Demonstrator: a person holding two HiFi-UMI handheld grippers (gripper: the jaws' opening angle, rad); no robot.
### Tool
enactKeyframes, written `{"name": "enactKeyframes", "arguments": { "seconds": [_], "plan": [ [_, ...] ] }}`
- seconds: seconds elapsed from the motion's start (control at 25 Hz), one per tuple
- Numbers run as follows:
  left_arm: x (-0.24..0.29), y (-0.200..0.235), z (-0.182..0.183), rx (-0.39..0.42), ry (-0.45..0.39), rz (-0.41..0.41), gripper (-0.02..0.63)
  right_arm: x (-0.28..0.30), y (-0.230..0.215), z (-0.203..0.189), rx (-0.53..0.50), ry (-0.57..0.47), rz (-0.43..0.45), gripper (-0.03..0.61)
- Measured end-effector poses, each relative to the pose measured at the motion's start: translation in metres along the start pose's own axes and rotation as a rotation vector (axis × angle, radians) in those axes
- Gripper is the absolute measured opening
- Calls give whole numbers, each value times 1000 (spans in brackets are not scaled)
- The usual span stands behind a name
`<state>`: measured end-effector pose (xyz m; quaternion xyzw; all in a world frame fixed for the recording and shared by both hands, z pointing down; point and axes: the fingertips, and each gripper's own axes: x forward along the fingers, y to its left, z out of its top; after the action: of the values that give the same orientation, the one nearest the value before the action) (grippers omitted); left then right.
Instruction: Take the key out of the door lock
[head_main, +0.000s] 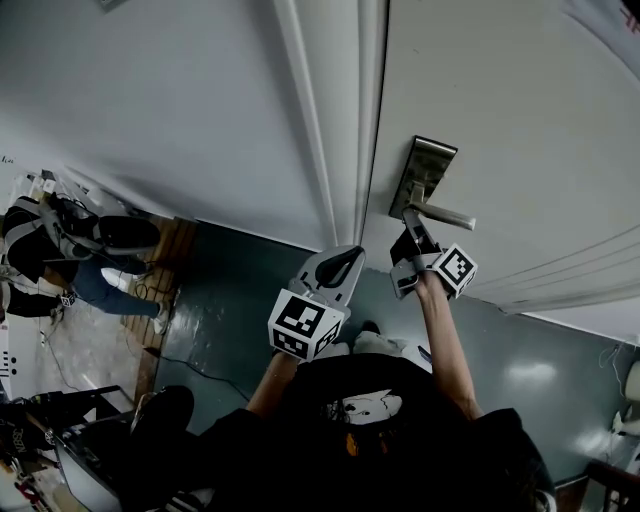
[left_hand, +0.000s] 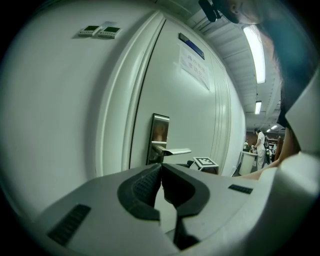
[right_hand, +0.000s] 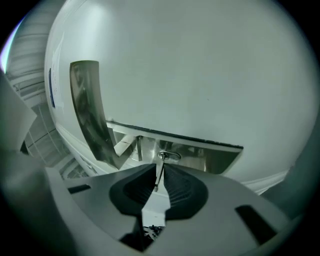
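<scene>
A thin metal key (right_hand: 159, 172) sticks out of the lock cylinder (right_hand: 169, 155) in the steel lock plate (right_hand: 205, 157), seen edge-on in the right gripper view. My right gripper (right_hand: 158, 175) is shut on the key, its dark pads closing against both flat sides. In the head view the right gripper (head_main: 410, 245) sits just under the lever handle (head_main: 445, 215) on the white door (head_main: 520, 120). My left gripper (head_main: 345, 262) hangs lower and to the left, near the door frame, shut and empty. Its view shows the lock plate (left_hand: 159, 132) and handle (left_hand: 176, 151) from the side.
The door frame (head_main: 335, 130) runs down between wall and door. A dark teal floor (head_main: 230, 290) lies below. A person (head_main: 60, 260) is at the far left with cables and gear. Two wall switches (left_hand: 100, 31) sit high on the wall; another person (left_hand: 260, 145) stands far down the corridor.
</scene>
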<state>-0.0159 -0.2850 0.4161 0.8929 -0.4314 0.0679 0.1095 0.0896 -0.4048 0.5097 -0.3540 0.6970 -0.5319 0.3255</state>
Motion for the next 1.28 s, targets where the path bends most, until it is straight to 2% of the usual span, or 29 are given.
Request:
{"name": "enactKeyframes", "arguments": {
  "seconds": [0.4,0.68,1.08,1.28],
  "plan": [
    [-7,-8,0,14,7,-39,9,-6,1,-5,174,-49,-28,25],
    [-8,-8,0,13,4,-57,9,-5,-1,-2,249,-89,-52,21],
    [-17,14,-5,3,-2,-31,9,-19,-4,-13,299,-112,-46,21],
    [-15,18,-10,6,-7,-35,9,-28,-6,-28,256,-74,-44,21]
  ]
}}
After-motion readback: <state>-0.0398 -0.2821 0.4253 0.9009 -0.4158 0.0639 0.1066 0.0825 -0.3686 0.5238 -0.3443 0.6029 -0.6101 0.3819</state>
